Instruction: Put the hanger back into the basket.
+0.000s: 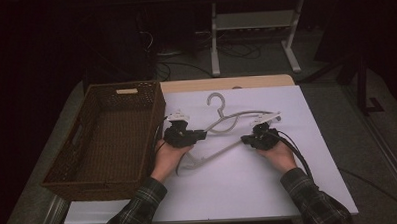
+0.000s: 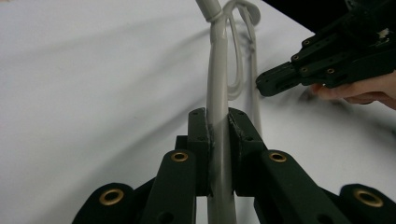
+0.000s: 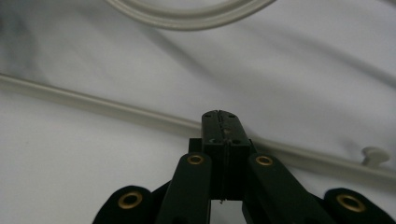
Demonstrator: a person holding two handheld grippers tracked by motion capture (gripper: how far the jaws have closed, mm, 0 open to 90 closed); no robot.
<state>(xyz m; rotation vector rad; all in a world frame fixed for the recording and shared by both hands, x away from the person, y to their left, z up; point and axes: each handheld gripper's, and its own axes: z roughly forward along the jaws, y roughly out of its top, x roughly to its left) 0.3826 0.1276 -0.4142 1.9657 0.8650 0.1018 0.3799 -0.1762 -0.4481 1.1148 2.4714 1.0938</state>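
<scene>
A pale grey plastic hanger (image 1: 226, 122) lies tilted over the white sheet, its hook (image 1: 216, 99) pointing to the far side. My left gripper (image 1: 203, 134) is shut on one sloping arm of the hanger (image 2: 217, 70), which runs straight up between the pads (image 2: 217, 122). My right gripper (image 1: 243, 139) sits at the hanger's lower bar (image 3: 93, 105), jaws pressed together with nothing between them (image 3: 219, 117). The bar passes just beyond its tips. From the left gripper view, the right gripper (image 2: 264, 84) reaches in from the right beside the hanger.
A brown woven basket (image 1: 70, 136) stands on the left of the table, close to my left hand. The white sheet (image 1: 269, 189) covers the table's middle and right. Table legs and cables (image 1: 214, 41) lie on the floor beyond the far edge.
</scene>
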